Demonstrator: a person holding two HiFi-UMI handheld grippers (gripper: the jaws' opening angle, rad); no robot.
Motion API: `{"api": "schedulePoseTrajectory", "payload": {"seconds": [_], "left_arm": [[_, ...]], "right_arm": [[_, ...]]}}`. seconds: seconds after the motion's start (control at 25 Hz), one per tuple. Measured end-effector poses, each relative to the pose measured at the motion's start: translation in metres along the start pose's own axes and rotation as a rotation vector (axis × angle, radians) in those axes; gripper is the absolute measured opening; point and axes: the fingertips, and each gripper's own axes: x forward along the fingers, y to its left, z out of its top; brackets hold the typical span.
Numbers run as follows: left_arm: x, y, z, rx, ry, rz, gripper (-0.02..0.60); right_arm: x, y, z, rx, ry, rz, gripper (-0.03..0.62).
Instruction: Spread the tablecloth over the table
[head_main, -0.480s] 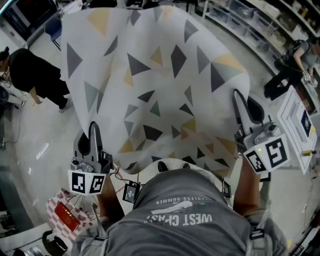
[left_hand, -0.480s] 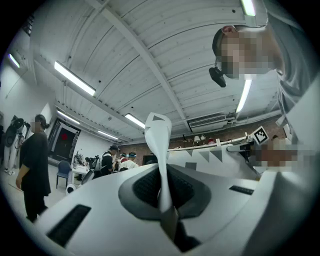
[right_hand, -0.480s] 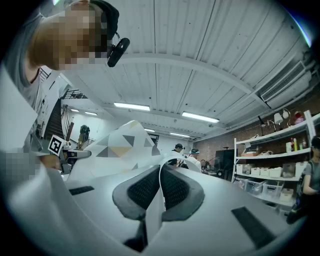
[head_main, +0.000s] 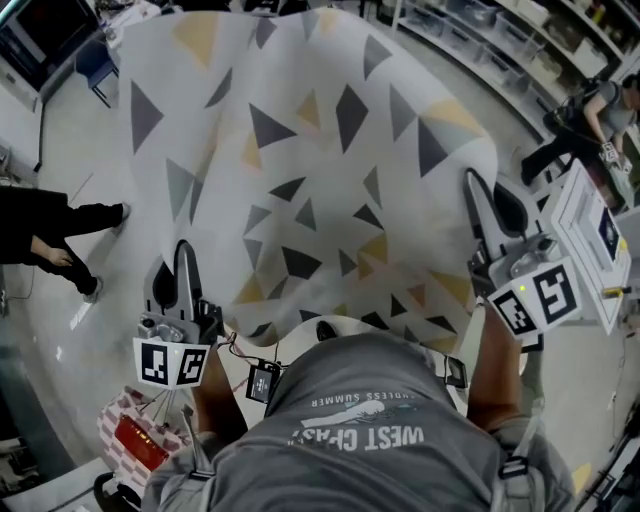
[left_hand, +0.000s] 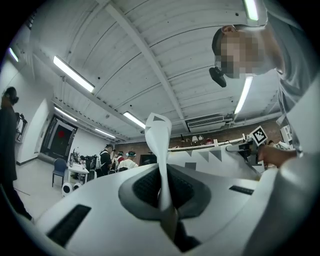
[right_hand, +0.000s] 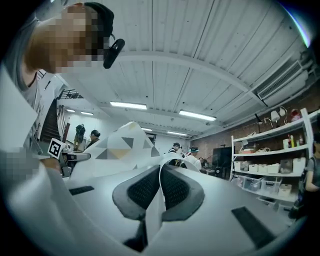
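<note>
The tablecloth (head_main: 310, 170), white with grey and yellow triangles, billows in the air in front of me and hides whatever lies under it. My left gripper (head_main: 186, 252) is shut on its near left corner, and in the left gripper view that corner (left_hand: 157, 137) stands up as a thin strip from between the pads of the left gripper (left_hand: 163, 172). At the near right corner my right gripper (head_main: 476, 188) is shut on the cloth too. In the right gripper view the cloth (right_hand: 117, 145) runs out from the closed right gripper (right_hand: 160, 185) and arches away to the left.
A person in black (head_main: 50, 235) stands on the floor at the left, another person (head_main: 595, 110) at the far right. Shelves with bins (head_main: 500, 35) line the upper right. A white box (head_main: 590, 235) sits by my right hand, and a red-and-white bag (head_main: 140, 435) by my left leg.
The person in black at the left has moved further left and down the picture. The cloth and both grippers have hardly shifted.
</note>
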Motion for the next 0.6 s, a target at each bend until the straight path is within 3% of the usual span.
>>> {"api": "schedulePoseTrajectory", "payload": {"seconds": [0.4, 0.6], "left_arm": [[0.024, 0.001, -0.017, 0.007, 0.042, 0.011, 0.005], [0.079, -0.004, -0.028, 0.018, 0.075, 0.063, 0.005]], "right_arm": [[0.016, -0.03, -0.019, 0.082, -0.006, -0.001, 0.014], [0.053, -0.088, -0.032, 0.113, 0.002, 0.039, 0.012]]}}
